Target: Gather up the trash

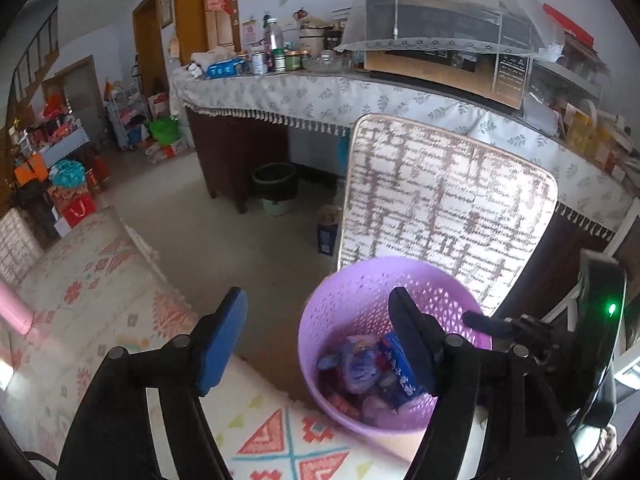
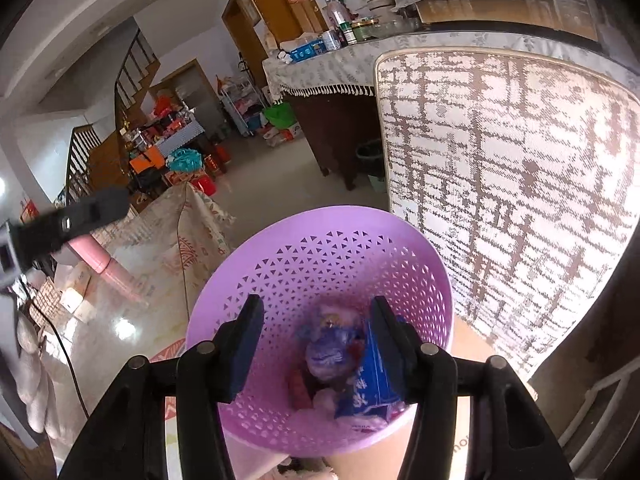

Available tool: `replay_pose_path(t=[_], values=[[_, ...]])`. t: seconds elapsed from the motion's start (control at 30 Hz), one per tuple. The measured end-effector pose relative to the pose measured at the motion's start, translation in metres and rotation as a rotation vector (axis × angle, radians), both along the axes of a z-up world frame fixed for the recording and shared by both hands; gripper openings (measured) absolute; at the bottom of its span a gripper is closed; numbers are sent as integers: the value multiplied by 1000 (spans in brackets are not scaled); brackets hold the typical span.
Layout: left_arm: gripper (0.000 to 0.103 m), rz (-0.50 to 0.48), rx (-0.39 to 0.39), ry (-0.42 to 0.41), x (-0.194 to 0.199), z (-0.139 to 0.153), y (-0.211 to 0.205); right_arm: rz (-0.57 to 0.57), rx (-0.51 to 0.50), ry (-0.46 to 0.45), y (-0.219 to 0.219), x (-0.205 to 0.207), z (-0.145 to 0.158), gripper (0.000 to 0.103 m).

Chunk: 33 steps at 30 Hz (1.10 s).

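Note:
A purple perforated basket [image 1: 352,292] stands on the floor and holds several wrappers, among them a crumpled purple-blue wrapper [image 1: 360,364] and a blue packet [image 1: 402,380]. My left gripper [image 1: 318,304] hangs open beside and above the basket's left rim with nothing between its fingers. In the right wrist view my right gripper [image 2: 316,304] is open directly over the basket [image 2: 320,248]. The purple-blue wrapper [image 2: 328,352] and the blue packet [image 2: 366,388] lie below it, the packet next to the right finger. Neither pad presses on anything.
A woven-pattern chair back [image 1: 440,200] stands right behind the basket. A cloth-covered table [image 1: 280,96] crowded with jars and bottles lies beyond, with a dark bin [image 1: 276,188] under it. A patterned cloth surface [image 1: 100,280] and a pink bottle [image 1: 14,308] are on the left.

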<state>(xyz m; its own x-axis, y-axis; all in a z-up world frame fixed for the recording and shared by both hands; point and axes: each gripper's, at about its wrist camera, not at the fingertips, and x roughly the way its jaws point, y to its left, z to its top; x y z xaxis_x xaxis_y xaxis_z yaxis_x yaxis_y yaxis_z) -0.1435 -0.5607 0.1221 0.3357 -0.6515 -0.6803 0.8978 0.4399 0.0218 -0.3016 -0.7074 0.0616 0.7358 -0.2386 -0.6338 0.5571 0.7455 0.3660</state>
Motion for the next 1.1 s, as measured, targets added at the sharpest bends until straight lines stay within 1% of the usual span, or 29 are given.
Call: replay_pose_path(t=[0.17, 0.23, 0.3, 0.37, 0.53, 0.67, 0.73, 0.8, 0.87, 0.97, 1.03, 1.1], values=[[75, 41, -6, 50, -1, -2, 37, -9, 19, -20, 13, -11, 1, 62], [76, 64, -13, 45, -4, -2, 51, -9, 16, -15, 21, -14, 2, 62], [81, 97, -28, 35, -7, 0, 69, -8, 10, -12, 30, -16, 2, 63], [83, 126, -45, 32, -10, 3, 84, -13, 5, -12, 41, -21, 3, 63], [84, 183, -76, 21, -19, 6, 114, -21, -14, -9, 65, -30, 4, 65], [85, 228, -111, -36, -36, 8, 142, -22, -32, -4, 85, -38, 6, 67], [90, 249, -136, -64, -44, 11, 154, -18, -33, -4, 94, -42, 6, 68], [98, 287, -172, -122, -55, 16, 172, -15, -36, -1, 104, -46, 6, 68], [101, 327, -202, -193, -68, 22, 188, -11, -45, 0, 114, -49, 7, 68], [102, 381, -210, -274, -85, 25, 205, -5, -70, 9, 130, -54, 9, 68], [102, 408, -211, -295, -92, 24, 214, -3, -86, 13, 138, -58, 11, 69], [102, 410, -218, -290, -97, 21, 220, -5, -101, 20, 145, -61, 13, 70]])
